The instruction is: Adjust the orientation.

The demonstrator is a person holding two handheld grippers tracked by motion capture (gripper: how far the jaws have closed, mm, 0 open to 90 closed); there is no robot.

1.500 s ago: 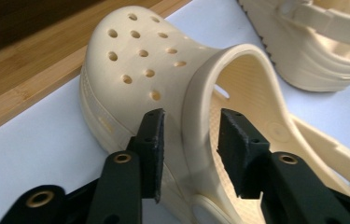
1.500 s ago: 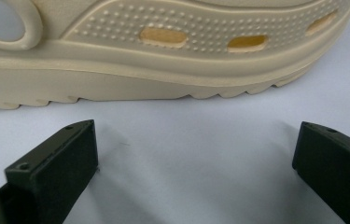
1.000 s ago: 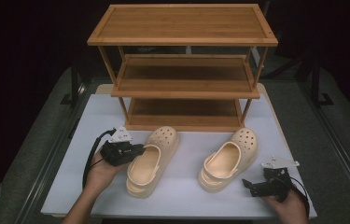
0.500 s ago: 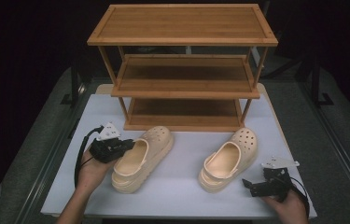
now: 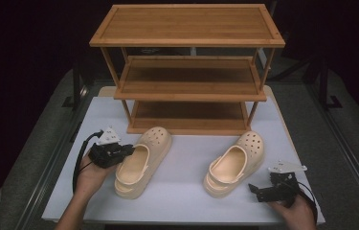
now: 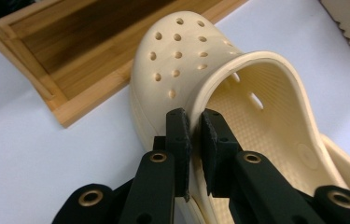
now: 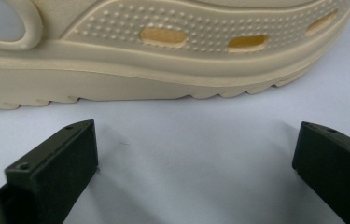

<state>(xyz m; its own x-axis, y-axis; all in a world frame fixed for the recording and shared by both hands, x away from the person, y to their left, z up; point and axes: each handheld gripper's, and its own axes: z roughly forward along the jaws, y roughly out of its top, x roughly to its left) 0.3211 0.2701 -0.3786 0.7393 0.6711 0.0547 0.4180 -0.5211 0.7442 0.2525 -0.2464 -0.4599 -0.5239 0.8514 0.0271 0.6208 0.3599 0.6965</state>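
No legible text or labels

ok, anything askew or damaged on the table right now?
No damage or spills. The two clogs aren't parallel: the left clog, pinched at its rim by the left hand-held gripper, angles differently from the right clog. All shelves of the rack are bare.

Left clog (image 6: 238, 107) heel cut off at lower right of left gripper view | right clog (image 7: 172, 51) toe and heel cropped in right gripper view | shoe rack (image 5: 189, 72) rear legs hidden behind shelves | forearms cropped at bottom edge, high view
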